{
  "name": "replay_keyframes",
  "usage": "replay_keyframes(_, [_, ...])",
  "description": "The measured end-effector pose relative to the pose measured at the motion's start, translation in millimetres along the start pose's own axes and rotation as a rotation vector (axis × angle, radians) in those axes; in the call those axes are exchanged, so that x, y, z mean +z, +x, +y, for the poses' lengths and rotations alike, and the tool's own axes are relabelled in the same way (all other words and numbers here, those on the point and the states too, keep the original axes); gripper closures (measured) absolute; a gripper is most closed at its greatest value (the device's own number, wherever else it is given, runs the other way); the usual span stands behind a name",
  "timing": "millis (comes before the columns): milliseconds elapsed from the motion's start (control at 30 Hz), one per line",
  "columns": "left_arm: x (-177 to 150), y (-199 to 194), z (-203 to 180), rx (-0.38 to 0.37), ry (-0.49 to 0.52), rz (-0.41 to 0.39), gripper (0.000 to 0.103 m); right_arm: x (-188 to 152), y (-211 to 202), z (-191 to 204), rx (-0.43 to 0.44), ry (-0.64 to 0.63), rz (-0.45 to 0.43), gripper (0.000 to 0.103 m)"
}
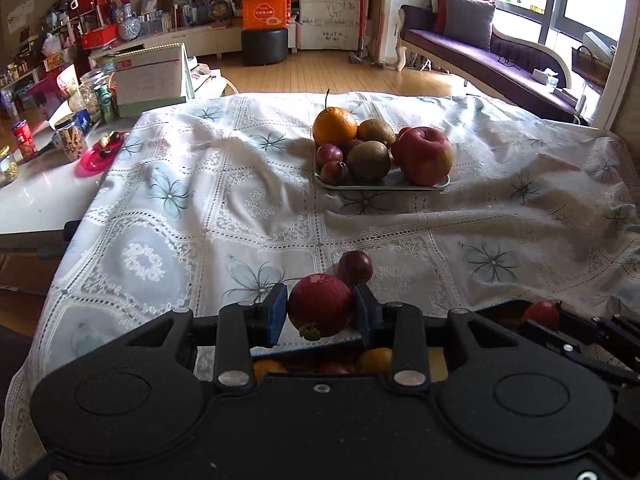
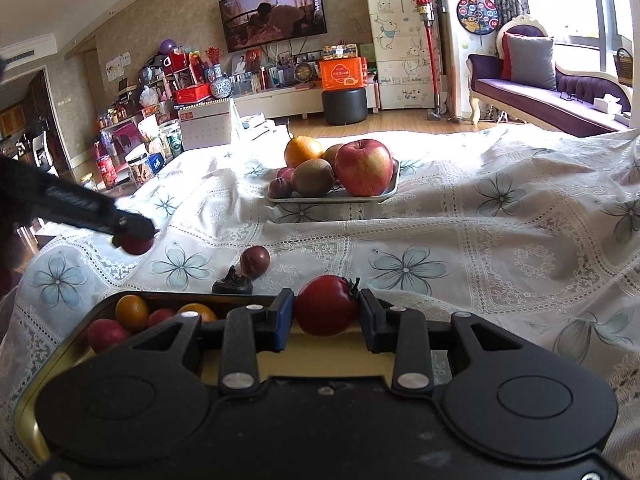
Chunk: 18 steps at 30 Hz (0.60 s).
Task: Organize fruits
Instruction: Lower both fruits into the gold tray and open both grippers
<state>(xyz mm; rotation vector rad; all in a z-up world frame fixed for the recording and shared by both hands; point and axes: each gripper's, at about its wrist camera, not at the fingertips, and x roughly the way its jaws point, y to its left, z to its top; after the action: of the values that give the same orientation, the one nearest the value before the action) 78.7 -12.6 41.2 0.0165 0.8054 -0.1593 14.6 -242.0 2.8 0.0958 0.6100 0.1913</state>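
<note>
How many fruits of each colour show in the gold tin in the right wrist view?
Orange fruits: 2
Red fruits: 2
Total: 4 showing in the gold tin; the right gripper, shut on a tomato, hides part of it.

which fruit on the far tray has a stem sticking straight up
The orange fruit at the tray's back left corner. A thin dark stem rises from its top; the big red apple, kiwis and plums beside it show none standing up.
</note>
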Motion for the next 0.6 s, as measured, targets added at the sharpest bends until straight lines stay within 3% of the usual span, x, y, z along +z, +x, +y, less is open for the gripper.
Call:
replay_keyframes(300, [-42, -28, 5, 0.053, -0.035, -0.048, 0.059, -19, -25, 3, -0.035, 0.014, -0.031, 0.067])
replay_keyframes(600, [-65, -27, -1, 0.058, -0.042, -0.028, 0.059, -19, -32, 7, -0.038, 0.031, -0.02, 0.067])
